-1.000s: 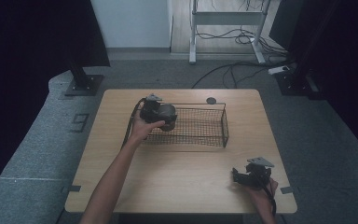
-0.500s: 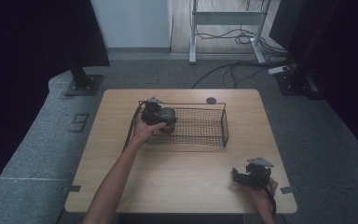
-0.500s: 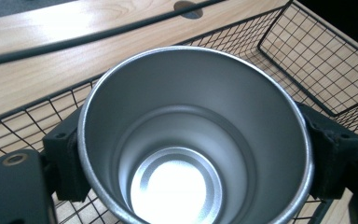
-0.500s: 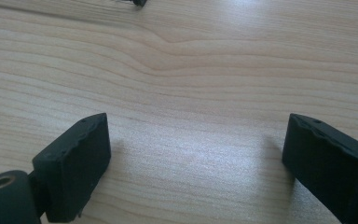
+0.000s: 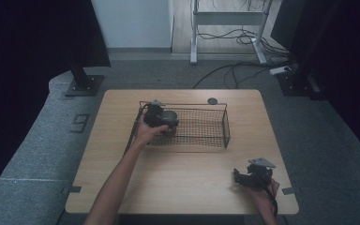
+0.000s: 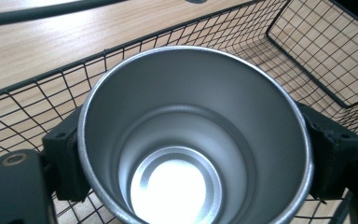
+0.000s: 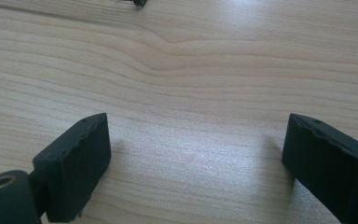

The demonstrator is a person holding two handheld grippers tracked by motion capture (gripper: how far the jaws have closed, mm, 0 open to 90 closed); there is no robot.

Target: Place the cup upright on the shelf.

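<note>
A shiny metal cup [image 6: 196, 135] sits clamped between the black jaws of my left gripper [image 6: 193, 154], its open mouth facing the camera. In the high view that left gripper [image 5: 161, 119] holds the cup [image 5: 170, 117] at the left end of a black wire basket [image 5: 206, 136], inside or just above it. The basket's mesh [image 6: 307, 51] lies behind and under the cup. Near the table's front right corner, my right gripper [image 5: 246, 177] rests low over bare wood. Its jaws stand wide apart in the right gripper view, gripper midpoint [image 7: 200, 158], with nothing between them.
The light wooden table [image 5: 122, 178] is ringed by grey floor mats. A small dark round disc [image 5: 212, 101] lies just behind the basket. Beyond the table stand a desk frame [image 5: 225, 28] and loose floor cables [image 5: 243, 70].
My left gripper with the cup has edged slightly farther into the basket's left end. The right gripper has stayed put.
</note>
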